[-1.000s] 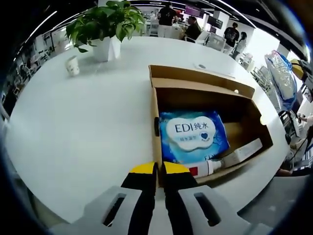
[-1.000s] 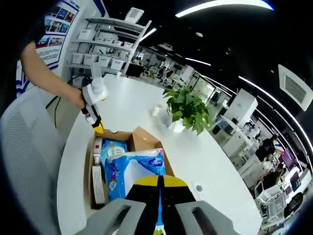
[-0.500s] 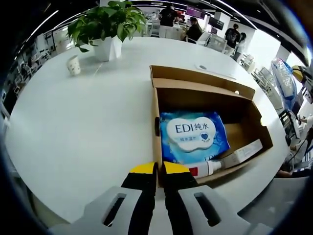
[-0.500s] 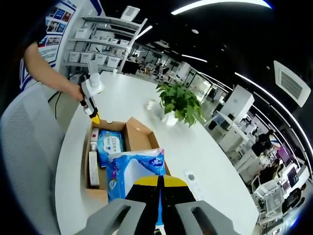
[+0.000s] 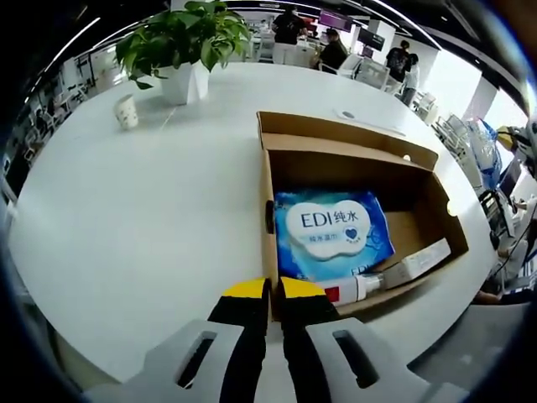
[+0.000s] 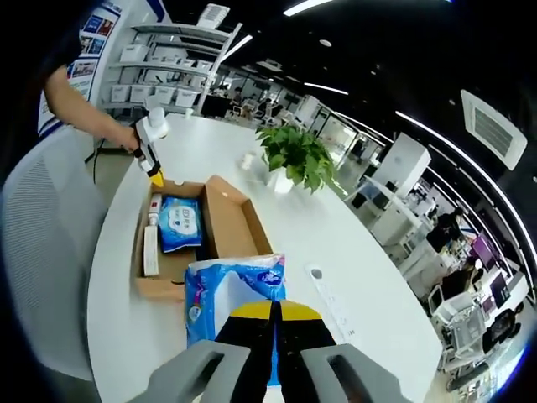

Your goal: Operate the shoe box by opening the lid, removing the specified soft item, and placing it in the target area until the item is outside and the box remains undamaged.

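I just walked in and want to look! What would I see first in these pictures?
First, the blue tissue pack pinched in the right hand-held gripper, held up in the air over the white table. Next, the open shoe box with a blue wet-wipes pack lying inside, and the left hand-held gripper shut at its near edge. A leafy potted plant stands far across the table.

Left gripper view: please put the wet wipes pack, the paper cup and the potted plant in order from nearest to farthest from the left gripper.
1. The wet wipes pack, lying in the open shoe box just beyond the left gripper.
2. The paper cup, far out on the white table, to the left.
3. The potted plant, beyond the cup, near the table's far edge.
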A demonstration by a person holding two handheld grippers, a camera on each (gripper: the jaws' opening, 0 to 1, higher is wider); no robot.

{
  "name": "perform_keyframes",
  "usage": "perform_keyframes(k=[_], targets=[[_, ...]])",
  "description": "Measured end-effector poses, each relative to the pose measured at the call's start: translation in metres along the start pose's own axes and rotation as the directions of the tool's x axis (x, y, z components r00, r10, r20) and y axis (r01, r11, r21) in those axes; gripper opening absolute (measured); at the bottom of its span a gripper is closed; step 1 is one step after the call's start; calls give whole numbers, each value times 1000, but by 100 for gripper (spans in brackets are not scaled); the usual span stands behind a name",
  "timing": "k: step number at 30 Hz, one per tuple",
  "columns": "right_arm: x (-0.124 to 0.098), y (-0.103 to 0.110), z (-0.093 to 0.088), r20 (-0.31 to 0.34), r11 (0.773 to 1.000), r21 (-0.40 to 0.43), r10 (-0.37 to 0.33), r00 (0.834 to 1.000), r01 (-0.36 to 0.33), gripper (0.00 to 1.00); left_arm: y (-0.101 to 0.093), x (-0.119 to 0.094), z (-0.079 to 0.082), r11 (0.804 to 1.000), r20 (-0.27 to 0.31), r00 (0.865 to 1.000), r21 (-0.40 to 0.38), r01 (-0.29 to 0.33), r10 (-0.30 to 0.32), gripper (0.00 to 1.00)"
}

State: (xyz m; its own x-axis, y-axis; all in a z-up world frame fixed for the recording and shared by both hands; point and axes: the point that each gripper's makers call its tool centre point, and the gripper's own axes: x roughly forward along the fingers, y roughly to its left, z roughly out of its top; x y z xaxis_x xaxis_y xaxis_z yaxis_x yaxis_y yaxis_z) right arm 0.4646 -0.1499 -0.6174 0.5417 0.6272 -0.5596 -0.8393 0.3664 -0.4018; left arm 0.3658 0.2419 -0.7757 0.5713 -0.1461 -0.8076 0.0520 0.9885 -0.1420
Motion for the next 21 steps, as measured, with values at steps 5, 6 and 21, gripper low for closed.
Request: perform_keyframes(k=[5,6,21], targets=[[-7,-8,-27,-25,1000,23,-5,1000,6,0,0,0,0,1000,-4,1000,-1,-3,3,2],[-8,-9,-32,-29,1000,27,-5,1000,6,0,0,0,0,1000,-5,1000,0,-3,3,2],[-17,-11,-111,-111,996,93,18,994,-8,0,9,9,4,1000,-18,1000,4,-13,13,2]])
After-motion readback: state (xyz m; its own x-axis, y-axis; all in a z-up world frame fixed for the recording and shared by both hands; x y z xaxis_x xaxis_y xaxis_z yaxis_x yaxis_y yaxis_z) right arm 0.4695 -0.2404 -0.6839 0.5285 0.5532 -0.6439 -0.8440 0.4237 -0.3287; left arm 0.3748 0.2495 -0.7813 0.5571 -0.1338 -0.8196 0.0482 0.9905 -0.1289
